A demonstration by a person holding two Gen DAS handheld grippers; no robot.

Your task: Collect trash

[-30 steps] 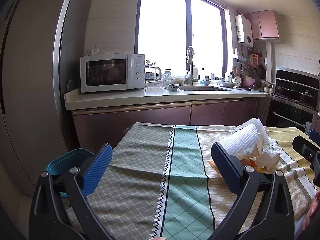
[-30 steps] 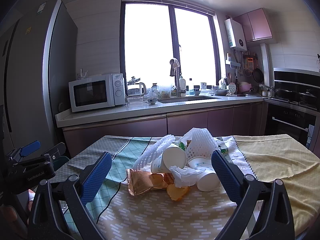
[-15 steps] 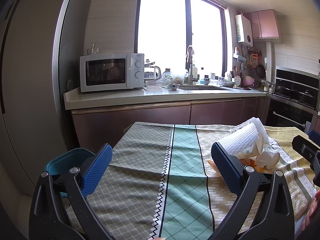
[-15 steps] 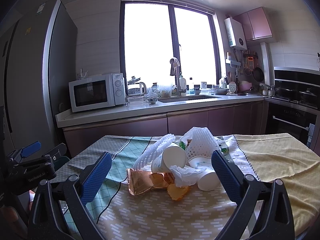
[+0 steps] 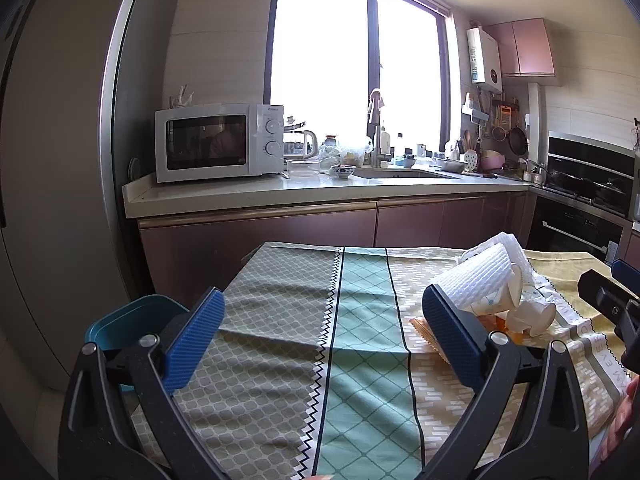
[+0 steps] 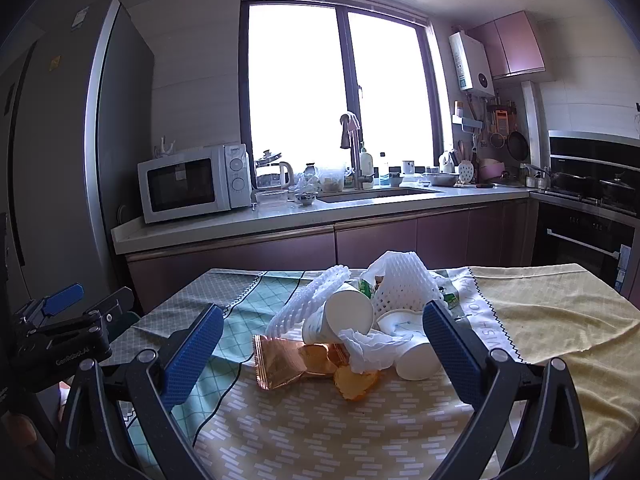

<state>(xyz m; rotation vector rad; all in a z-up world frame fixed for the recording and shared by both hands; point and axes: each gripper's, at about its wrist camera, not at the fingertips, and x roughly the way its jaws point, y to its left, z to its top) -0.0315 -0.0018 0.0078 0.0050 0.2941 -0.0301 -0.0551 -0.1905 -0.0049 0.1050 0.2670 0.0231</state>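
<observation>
A heap of trash lies on the table: white paper cups [image 6: 346, 316], white foam netting [image 6: 400, 284], a crumpled tissue [image 6: 370, 350], a copper foil wrapper [image 6: 280, 362] and orange peel [image 6: 356, 382]. The heap also shows in the left wrist view [image 5: 492, 284]. My right gripper [image 6: 322, 356] is open and empty, just in front of the heap. My left gripper [image 5: 322, 334] is open and empty over the bare cloth, left of the heap. A teal bin [image 5: 132, 320] stands beside the table's left edge.
The table wears a patterned cloth [image 5: 360, 344] with a yellow part [image 6: 540, 312] at the right. Behind stand a kitchen counter [image 6: 280, 220] with a microwave [image 6: 192, 184] and sink, a fridge [image 5: 48, 160] at left and an oven [image 6: 588, 240] at right.
</observation>
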